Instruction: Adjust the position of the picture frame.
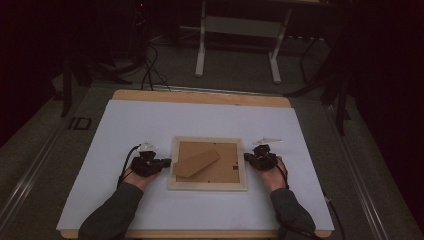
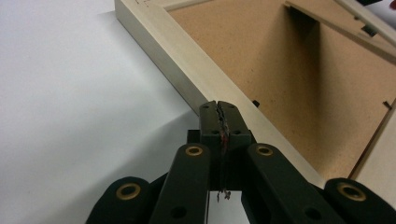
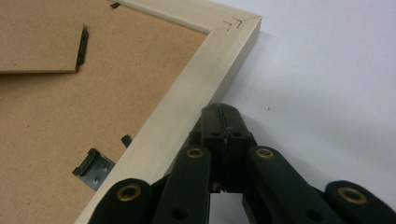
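The picture frame [image 1: 207, 163] lies face down mid-table on the white sheet [image 1: 125, 125], long axis left-right, directly between the 2 grippers. The left gripper [image 1: 164, 162] and right gripper [image 1: 247, 157], jaws pressed together and empty, sit against opposite short sides, equally near.

Overall light: the high view is dim; the room behind my table sinks into near black.
Brightest area: the white rectangular sheet [image 1: 200, 120] covering the table, evenly lit from above without glare.
Gripper views: much brighter and clearer than the high view.
Shadows: a soft shadow beside the pale wooden picture frame [image 2: 187, 60] and under its tilted brown fibreboard stand [image 2: 336, 23].
Focus: my black jaws blur slightly at the bottom edge.
High view: grainy, fine detail lost.
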Available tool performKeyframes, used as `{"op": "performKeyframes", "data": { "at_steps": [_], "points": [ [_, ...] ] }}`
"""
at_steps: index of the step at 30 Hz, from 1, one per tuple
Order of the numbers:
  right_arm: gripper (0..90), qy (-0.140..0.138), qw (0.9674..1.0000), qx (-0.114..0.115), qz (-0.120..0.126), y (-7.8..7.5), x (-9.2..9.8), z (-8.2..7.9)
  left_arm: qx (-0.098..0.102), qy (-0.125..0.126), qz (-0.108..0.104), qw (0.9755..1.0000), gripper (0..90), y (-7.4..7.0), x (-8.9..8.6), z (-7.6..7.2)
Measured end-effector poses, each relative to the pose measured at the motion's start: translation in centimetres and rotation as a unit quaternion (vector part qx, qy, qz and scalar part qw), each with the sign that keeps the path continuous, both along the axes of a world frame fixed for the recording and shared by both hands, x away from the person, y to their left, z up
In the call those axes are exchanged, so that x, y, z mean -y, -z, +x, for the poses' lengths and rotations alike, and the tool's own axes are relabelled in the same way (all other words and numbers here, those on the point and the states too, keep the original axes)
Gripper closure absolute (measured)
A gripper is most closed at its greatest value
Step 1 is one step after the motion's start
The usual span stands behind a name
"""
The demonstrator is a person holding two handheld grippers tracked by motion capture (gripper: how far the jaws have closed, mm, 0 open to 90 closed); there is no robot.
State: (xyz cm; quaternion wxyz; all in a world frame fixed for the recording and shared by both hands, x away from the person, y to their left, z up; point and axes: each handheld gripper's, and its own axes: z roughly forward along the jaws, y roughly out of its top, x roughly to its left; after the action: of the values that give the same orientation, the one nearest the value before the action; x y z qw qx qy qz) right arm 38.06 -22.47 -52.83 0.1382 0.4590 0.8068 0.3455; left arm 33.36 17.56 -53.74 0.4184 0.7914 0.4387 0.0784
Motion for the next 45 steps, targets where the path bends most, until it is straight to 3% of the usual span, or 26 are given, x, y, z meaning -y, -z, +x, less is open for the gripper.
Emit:
{"op": "performKeyframes", "data": {
  "at_steps": [2, 5, 11, 26, 45],
  "points": [
    [89.7, -0.003, 1.0, 0.001, -0.001, 0.0, 0.0, -0.1, -0.001, 0.001, 0.003, 1.0, 90.0, 0.0, 0.0, -0.1],
    [89.5, -0.031, 0.9995, 0.0, -0.005, 0.0, 0.5, -2.2, -0.006, 0.015, 0.017, 0.9997, 90.0, 0.2, 0.0, -1.4],
    [89.8, -0.029, 0.9996, -0.003, 0.007, 0.1, 0.8, -4.7, -0.008, 0.008, 0.011, 0.9999, 90.0, 0.4, 0.0, -2.1],
    [90.0, 0.006, 0.9999, -0.004, 0.007, 0.0, 0.4, -3.9, -0.012, -0.019, 0.01, 0.9997, 90.0, 0.3, 0.5, -0.6],
    [90.0, 0.017, 0.9998, -0.003, 0.013, 0.1, 0.5, -2.2, -0.013, -0.043, 0.013, 0.9989, 90.0, 0.2, 1.1, 0.7]
  ]
}}
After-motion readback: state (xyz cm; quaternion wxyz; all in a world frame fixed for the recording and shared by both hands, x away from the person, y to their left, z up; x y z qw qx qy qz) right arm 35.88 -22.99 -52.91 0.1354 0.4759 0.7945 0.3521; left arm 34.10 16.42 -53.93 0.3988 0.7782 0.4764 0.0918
